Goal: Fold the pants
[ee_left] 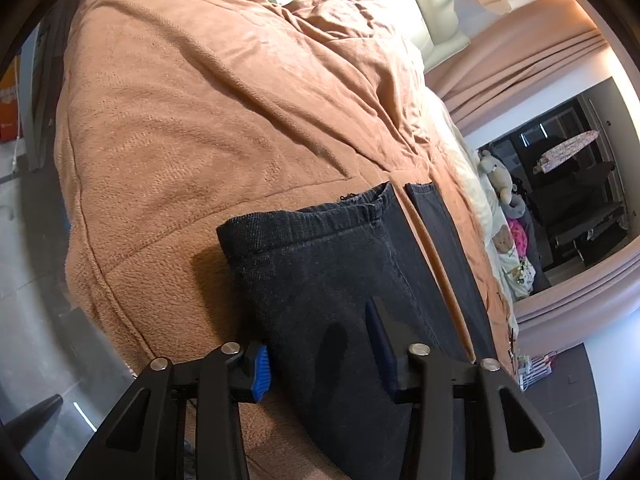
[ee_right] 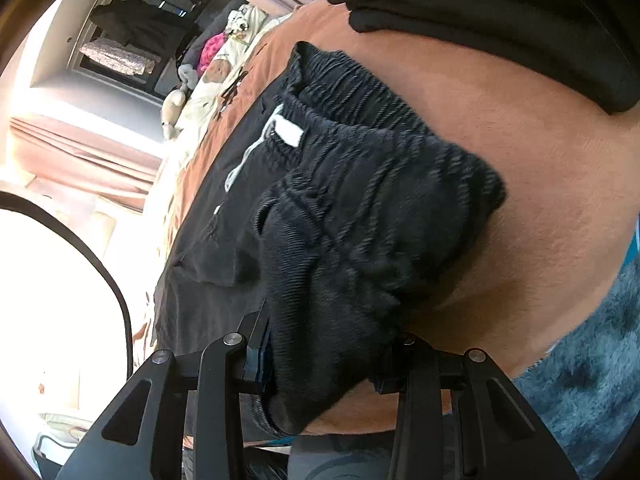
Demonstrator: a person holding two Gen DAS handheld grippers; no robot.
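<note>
The black pants (ee_left: 320, 264) lie on the bed's brown blanket (ee_left: 180, 128), and each hand-held gripper has hold of one end, probably so one end can be carried over onto the other in a fold. The left hand-held gripper (ee_left: 324, 364) straddles a hem, its blue pads (ee_left: 262, 372) pressing the cloth from both sides, with the second leg (ee_left: 436, 216) lying just right of it across a narrow strip of blanket. The right hand-held gripper (ee_right: 328, 364) pinches the bunched elastic waistband (ee_right: 360, 184) near its corner.

Only the right view shows the waistband, its white label (ee_right: 289, 132) and drawstring (ee_right: 244, 160), plus dark folded clothes (ee_right: 500, 20) at the far edge. Only the left view shows both leg ends and the wide bare blanket beyond them, room enough for folding.
</note>
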